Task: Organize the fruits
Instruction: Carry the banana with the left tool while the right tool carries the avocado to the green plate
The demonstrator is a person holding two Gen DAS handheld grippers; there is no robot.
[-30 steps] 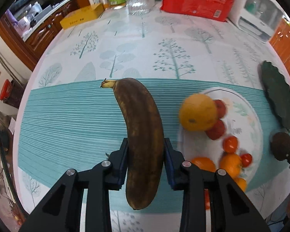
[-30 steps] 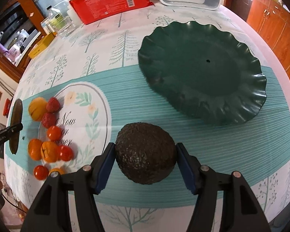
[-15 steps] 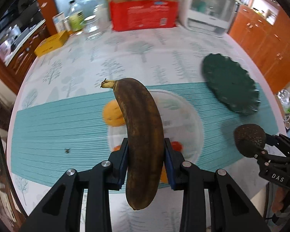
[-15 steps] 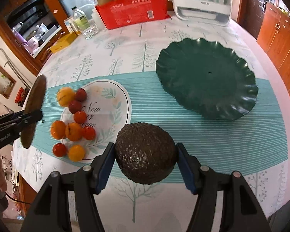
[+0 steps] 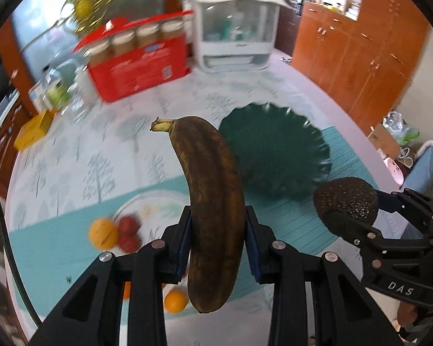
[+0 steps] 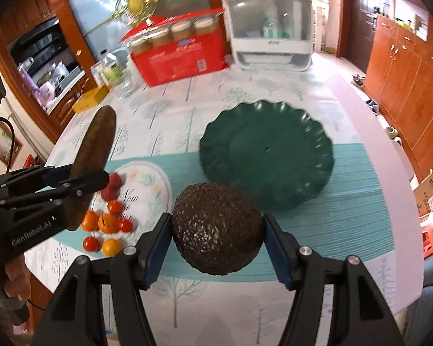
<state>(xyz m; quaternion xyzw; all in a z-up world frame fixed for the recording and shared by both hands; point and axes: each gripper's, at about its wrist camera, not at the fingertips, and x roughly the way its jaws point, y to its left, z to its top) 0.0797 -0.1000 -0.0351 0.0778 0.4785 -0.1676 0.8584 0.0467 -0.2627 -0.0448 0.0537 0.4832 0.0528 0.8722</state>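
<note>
My left gripper (image 5: 218,243) is shut on a brown overripe banana (image 5: 213,199), held upright above the table; it also shows at the left of the right wrist view (image 6: 93,155). My right gripper (image 6: 216,240) is shut on a dark avocado (image 6: 216,227), held above the table's near edge; it shows in the left wrist view (image 5: 346,204) too. An empty dark green scalloped plate (image 6: 274,155) lies ahead on the teal runner. A white flowered plate (image 6: 147,190) to its left has several small tomatoes and oranges (image 6: 106,222) on and beside it.
A red carton of jars (image 6: 179,54), a white appliance (image 6: 270,26), bottles and glasses (image 6: 115,75) and a yellow box (image 6: 91,99) stand along the far side of the table. Wooden cabinets (image 6: 404,80) are to the right.
Both grippers have risen and tilted up, so more of the room shows. The left one has swung right toward the green plate. Both grips are unchanged.
</note>
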